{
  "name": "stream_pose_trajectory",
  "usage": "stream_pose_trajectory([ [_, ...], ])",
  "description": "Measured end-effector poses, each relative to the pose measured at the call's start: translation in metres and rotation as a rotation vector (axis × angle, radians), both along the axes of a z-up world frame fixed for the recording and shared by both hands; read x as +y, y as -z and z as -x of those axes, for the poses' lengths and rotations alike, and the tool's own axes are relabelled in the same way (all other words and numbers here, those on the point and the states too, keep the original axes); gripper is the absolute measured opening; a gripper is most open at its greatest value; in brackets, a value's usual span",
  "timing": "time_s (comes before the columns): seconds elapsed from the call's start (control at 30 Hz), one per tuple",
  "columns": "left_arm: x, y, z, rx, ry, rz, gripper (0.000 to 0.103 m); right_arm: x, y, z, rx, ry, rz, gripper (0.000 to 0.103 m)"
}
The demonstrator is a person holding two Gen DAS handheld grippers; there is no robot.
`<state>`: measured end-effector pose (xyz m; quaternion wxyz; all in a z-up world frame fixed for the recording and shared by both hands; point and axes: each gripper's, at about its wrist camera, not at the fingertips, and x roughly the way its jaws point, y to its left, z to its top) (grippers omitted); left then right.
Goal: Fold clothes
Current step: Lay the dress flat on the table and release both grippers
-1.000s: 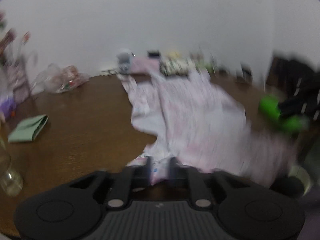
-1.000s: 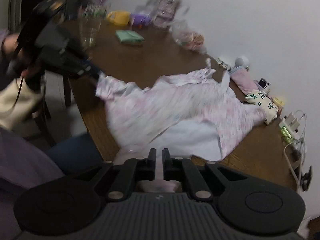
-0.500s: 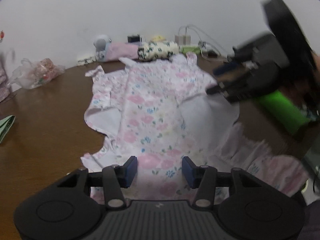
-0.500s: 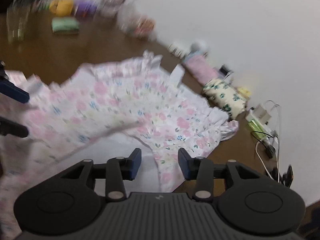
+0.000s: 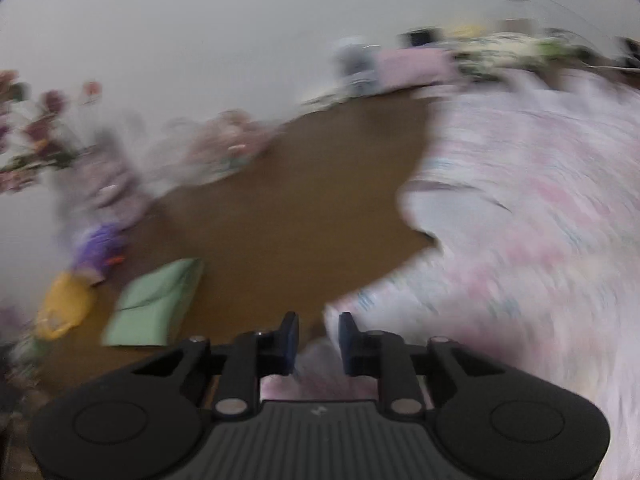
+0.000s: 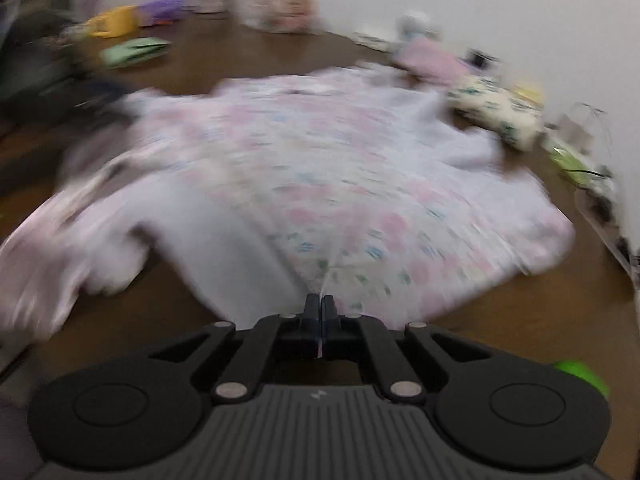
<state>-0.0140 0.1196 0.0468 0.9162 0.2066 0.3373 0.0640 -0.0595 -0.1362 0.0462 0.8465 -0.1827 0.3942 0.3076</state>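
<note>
Brown wooden table (image 6: 520, 320): carries everything listed; both views are motion-blurred.

Pale pink floral-print cotton garment (image 6: 320, 168): spread across the middle of the table, its white inner side turned up at the near left; in the left wrist view it (image 5: 520, 240) fills the right half of the frame.

Cream pouch with dark green flower print (image 6: 496, 112): far right, just beside the garment's far edge. Plain pink soft bundle (image 6: 428, 56): next to it on the left, against the wall.

Folded mint-green cloth (image 5: 156, 304): near left in the left wrist view, well apart from the garment. Yellow plastic item (image 5: 64, 308) and purple item (image 5: 100, 244): left of the green cloth, too blurred to identify.

Right claw (image 6: 322, 308): pads pressed together, pinching the near hem of the garment.

Left claw (image 5: 318, 334): a moderate gap between its blue pads, gripping nothing; garment edge lies below and between them.
</note>
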Motion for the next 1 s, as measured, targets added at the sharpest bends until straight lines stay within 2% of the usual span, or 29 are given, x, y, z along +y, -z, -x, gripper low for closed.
stream_pose_trajectory([
  [0.03, 0.001, -0.009, 0.004, -0.022, 0.008, 0.02, 0.025, 0.001, -0.008, 0.009, 0.006, -0.041, -0.04, 0.012],
  [0.07, -0.005, -0.011, 0.015, -0.02, 0.051, 0.054, 0.038, 0.0, -0.016, 0.017, -0.001, -0.08, -0.074, 0.022],
  [0.13, -0.017, -0.013, 0.037, -0.015, 0.138, 0.122, 0.057, -0.011, -0.034, 0.018, -0.083, -0.052, -0.087, 0.039],
  [0.2, -0.029, -0.016, 0.06, -0.01, 0.224, 0.19, 0.062, -0.029, -0.045, 0.003, -0.139, 0.01, -0.092, 0.039],
  [0.3, -0.047, -0.019, 0.092, -0.001, 0.349, 0.285, 0.063, -0.049, -0.039, -0.039, -0.093, 0.103, -0.08, 0.039],
  [0.4, -0.063, 0.004, 0.11, 0.037, 0.393, 0.257, 0.062, -0.051, -0.017, -0.067, -0.043, 0.126, -0.034, 0.039],
  [0.47, -0.061, 0.012, 0.114, 0.072, 0.401, 0.274, 0.056, -0.049, -0.006, -0.076, -0.016, 0.101, -0.032, 0.039],
  [0.5, -0.058, 0.015, 0.115, 0.089, 0.398, 0.278, 0.047, -0.048, -0.003, -0.078, 0.0, 0.084, -0.042, 0.039],
  [0.53, -0.055, 0.017, 0.116, 0.102, 0.398, 0.281, 0.039, -0.047, -0.002, -0.079, 0.018, 0.064, -0.059, 0.036],
  [0.6, -0.048, 0.015, 0.121, 0.105, 0.409, 0.26, 0.032, -0.044, -0.002, -0.078, 0.059, 0.039, -0.072, 0.006],
  [0.63, -0.045, 0.014, 0.121, 0.106, 0.407, 0.224, 0.027, -0.044, -0.002, -0.076, 0.071, 0.027, -0.068, 0.001],
  [0.77, -0.027, 0.013, 0.114, 0.113, 0.382, 0.083, 0.023, -0.048, -0.003, -0.052, 0.072, 0.016, -0.012, 0.0],
  [0.87, -0.006, 0.006, 0.114, 0.131, 0.381, 0.056, 0.025, -0.047, -0.006, -0.026, 0.085, -0.007, -0.011, 0.0],
  [0.9, 0.004, -0.005, 0.12, 0.092, 0.4, 0.101, 0.025, -0.047, -0.01, -0.02, 0.086, -0.016, -0.027, 0.001],
  [0.93, 0.014, -0.016, 0.126, 0.054, 0.418, 0.148, 0.035, -0.049, -0.015, -0.015, 0.084, -0.023, -0.049, 0.001],
  [0.97, 0.023, -0.027, 0.129, 0.02, 0.433, 0.208, 0.058, -0.05, -0.021, -0.01, 0.083, -0.031, -0.072, 0.006],
  [1.0, 0.029, -0.036, 0.131, -0.012, 0.445, 0.257, 0.069, -0.051, -0.026, -0.005, 0.081, -0.038, -0.095, 0.009],
])
